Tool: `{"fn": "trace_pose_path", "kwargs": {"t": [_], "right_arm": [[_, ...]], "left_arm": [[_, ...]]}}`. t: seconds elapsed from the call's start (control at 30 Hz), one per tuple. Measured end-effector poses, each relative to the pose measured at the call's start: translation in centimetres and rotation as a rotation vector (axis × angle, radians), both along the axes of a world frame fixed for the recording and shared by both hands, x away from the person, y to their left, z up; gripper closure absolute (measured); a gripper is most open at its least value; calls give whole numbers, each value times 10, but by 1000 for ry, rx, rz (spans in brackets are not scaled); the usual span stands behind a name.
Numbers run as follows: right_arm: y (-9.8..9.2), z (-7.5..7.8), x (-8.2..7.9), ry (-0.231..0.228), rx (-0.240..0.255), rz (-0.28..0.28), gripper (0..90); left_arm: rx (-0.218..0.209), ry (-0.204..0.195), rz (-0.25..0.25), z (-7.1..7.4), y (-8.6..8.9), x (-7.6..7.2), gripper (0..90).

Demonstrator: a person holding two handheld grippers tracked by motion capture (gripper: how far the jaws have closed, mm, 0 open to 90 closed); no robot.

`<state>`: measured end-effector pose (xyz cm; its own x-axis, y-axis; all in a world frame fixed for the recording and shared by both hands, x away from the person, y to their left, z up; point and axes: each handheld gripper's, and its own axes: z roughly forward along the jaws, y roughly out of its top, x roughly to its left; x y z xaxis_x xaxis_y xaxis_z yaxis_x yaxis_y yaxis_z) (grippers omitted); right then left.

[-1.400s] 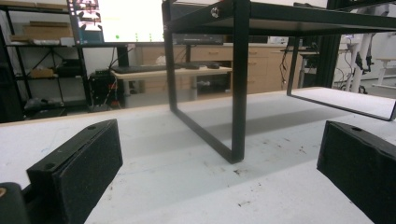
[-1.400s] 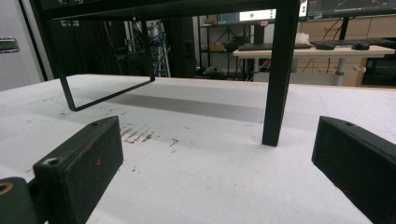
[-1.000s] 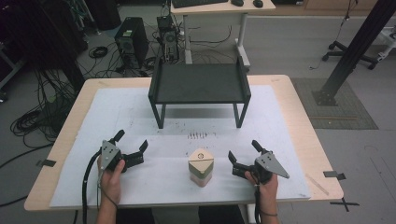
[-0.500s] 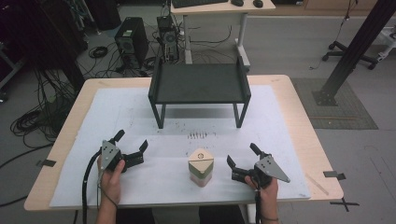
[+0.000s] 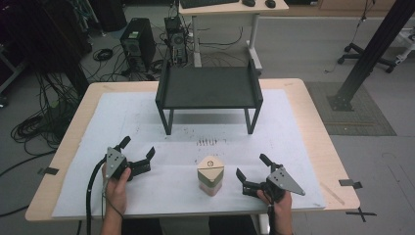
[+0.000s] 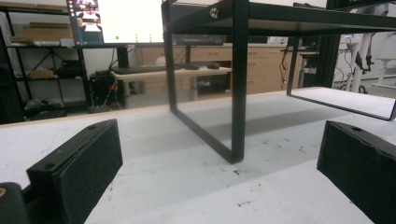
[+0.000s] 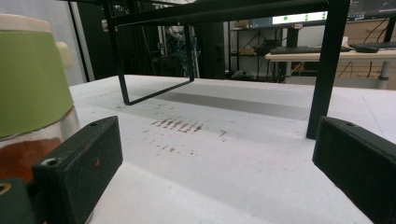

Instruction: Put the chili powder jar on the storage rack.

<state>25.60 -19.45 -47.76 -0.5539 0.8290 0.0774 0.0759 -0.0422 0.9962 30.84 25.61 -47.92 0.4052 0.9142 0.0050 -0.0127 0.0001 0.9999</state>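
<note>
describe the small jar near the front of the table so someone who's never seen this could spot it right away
Start at the black metal shelf standing at the back of the white-covered table, then come straight toward the person's edge. Between the left tool and the right tool, closer to the right one, stands the jar. It is the sole container there: a clear base with reddish-brown contents under a light, rounded-triangle cap.

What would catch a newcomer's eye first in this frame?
Probably the small jar with a pale three-cornered lid and reddish-brown contents, alone near the front of the white-covered table, between the two hand-held grippers. The left gripper and right gripper rest open on either side, neither touching it. Behind stands a black metal shelf rack, its top bare.
</note>
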Motion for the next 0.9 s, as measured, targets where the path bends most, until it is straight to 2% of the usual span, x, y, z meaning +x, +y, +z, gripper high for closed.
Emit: {"fn": "trace_pose_path", "kwargs": {"t": [0.9], "right_arm": [[8,-1,-24,-13,11,65,12]], "left_arm": [[1,1,0,0,0,0,3]]}}
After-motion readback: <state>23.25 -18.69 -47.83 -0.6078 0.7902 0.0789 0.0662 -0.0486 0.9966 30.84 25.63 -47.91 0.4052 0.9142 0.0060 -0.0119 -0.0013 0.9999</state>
